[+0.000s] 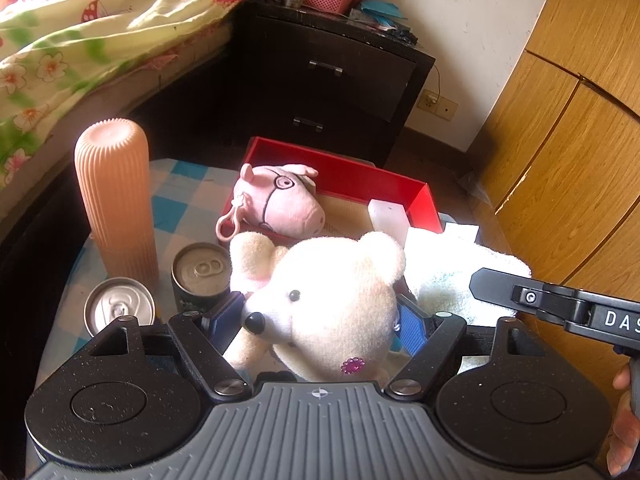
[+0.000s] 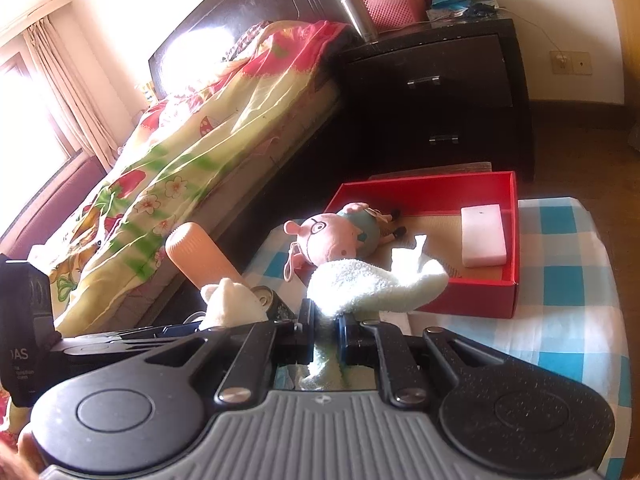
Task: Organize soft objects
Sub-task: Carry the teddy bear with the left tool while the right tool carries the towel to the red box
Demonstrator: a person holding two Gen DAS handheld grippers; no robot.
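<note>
My left gripper [image 1: 320, 312] is shut on a white teddy bear [image 1: 340, 300], its blue pads pressing both sides of the bear's head above the checked table. My right gripper [image 2: 326, 336] is shut on a pale fluffy towel [image 2: 372, 280], which drapes forward over the near wall of the red box [image 2: 472, 300]. The same towel [image 1: 452, 276] shows to the right of the bear. A pink pig plush [image 1: 280, 200] lies at the box's left end, half over its rim; in the right wrist view the pig plush [image 2: 336, 236] faces left. A white sponge block [image 2: 482, 234] lies inside the box.
A ribbed orange vase [image 1: 116, 200] stands at the table's left, with two drink cans [image 1: 202, 272] [image 1: 118, 306] beside it. A bed with a floral quilt [image 1: 72, 48] lies left, a dark nightstand [image 1: 332, 76] behind, a wooden wardrobe [image 1: 568, 128] right.
</note>
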